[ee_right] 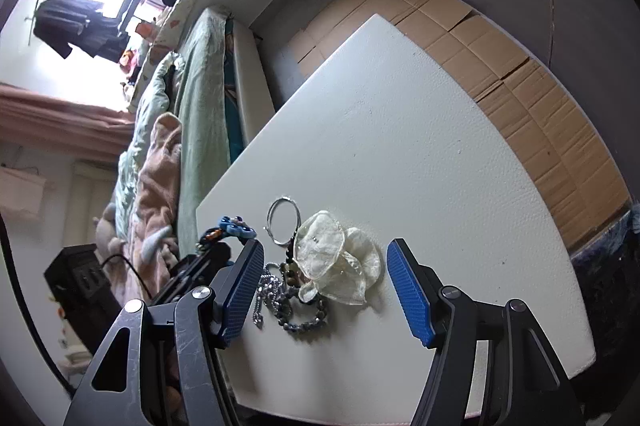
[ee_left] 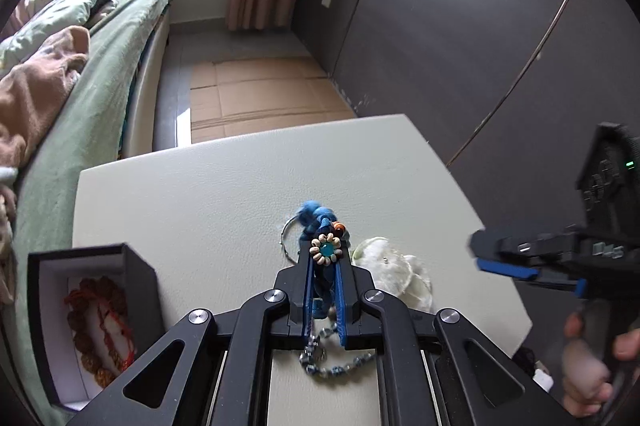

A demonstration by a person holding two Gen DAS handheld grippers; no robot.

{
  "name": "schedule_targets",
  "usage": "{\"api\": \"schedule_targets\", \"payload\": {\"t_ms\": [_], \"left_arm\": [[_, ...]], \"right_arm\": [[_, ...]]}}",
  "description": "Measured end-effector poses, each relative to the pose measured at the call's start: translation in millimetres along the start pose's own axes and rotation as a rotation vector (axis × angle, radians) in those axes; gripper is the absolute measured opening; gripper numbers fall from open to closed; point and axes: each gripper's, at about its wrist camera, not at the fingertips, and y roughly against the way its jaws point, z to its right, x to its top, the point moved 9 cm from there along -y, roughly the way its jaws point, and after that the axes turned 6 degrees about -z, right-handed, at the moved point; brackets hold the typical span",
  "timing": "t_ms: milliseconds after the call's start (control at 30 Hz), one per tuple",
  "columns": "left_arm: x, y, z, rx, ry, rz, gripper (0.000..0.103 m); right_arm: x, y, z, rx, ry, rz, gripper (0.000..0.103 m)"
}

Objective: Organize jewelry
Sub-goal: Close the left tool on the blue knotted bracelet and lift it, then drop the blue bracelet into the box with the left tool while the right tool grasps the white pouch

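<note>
Risk first: my left gripper (ee_left: 325,258) has its jaws pinched on a blue cord bracelet (ee_left: 320,226) with a shell-and-turquoise flower charm, raised above the middle of the white table (ee_left: 200,194). The grip sits low on the cord, with the charm end poking free past the fingertips. If the cord slides between the blue pads, I judge the piece drops back onto the pile. A second worry: a tail of cord hangs down near the grey bead strand (ee_left: 336,370) under the gripper, and I cannot tell whether the two are tangled. If they are, carrying the bracelet off would drag the beads along.

Right gripper (ee_right: 326,286) has its jaws spread wide with nothing between them, low over the near edge of the table. Between its fingers I see the remaining heap: a sheer cream fabric piece (ee_right: 336,258), a silver ring-shaped bangle (ee_right: 284,222), a ball chain (ee_right: 266,290) and the grey bead strand, all touching or overlapping. Closing there could snag several at once.

Container: a black box (ee_left: 136,266) with white lining stands open by the table's left edge. Inside lies a red-brown beaded bracelet (ee_left: 100,330) with red cord. Space beside it looks limited, so I would expect a crowded fit.
</note>
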Motion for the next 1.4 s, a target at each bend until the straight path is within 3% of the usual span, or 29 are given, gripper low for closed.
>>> {"api": "schedule_targets", "payload": {"t_ms": [200, 633, 867, 900, 933, 967, 1000, 1033, 1167, 1400], "left_arm": [[-5.2, 37.7, -9.2, -0.037, 0.036, 0.066, 0.009], [-11.0, 70.1, -53.9, -0.062, 0.124, 0.103, 0.009], [-13.4, 85.5, -67.5, -0.067, 0.144, 0.122, 0.009], [-13.8, 86.9, -69.1, -0.066, 0.146, 0.124, 0.009], [-14.4, 88.6, -70.6, -0.065, 0.148, 0.127, 0.009], [-15.0, 90.5, -72.2, -0.064, 0.150, 0.130, 0.009], [-15.0, 91.8, -73.3, -0.064, 0.152, 0.132, 0.009], [-15.7, 94.0, -75.1, -0.064, 0.155, 0.135, 0.009], [-17.7, 105.2, -82.3, -0.061, 0.162, 0.153, 0.009], [-21.7, 123.5, -96.7, -0.050, 0.187, 0.189, 0.009]], "right_arm": [[-13.3, -21.7, -5.4, -0.093, 0.070, -0.039, 0.065], [-7.3, -52.8, -2.4, -0.316, 0.160, -0.005, 0.065], [-6.7, -60.4, -5.7, -0.354, 0.197, 0.011, 0.064], [-8.5, -61.3, -7.6, -0.368, 0.213, 0.012, 0.061], [-10.1, -62.4, -9.2, -0.386, 0.230, 0.010, 0.052], [-11.9, -63.1, -10.5, -0.407, 0.248, 0.009, 0.028], [-13.8, -64.1, -11.1, -0.406, 0.255, 0.001, 0.011], [-16.5, -65.6, -11.0, -0.376, 0.241, -0.017, 0.004], [-16.3, -50.9, -18.5, -0.358, 0.251, 0.039, 0.004], [-22.6, -7.5, -58.0, -0.234, 0.292, 0.149, 0.003]]}}
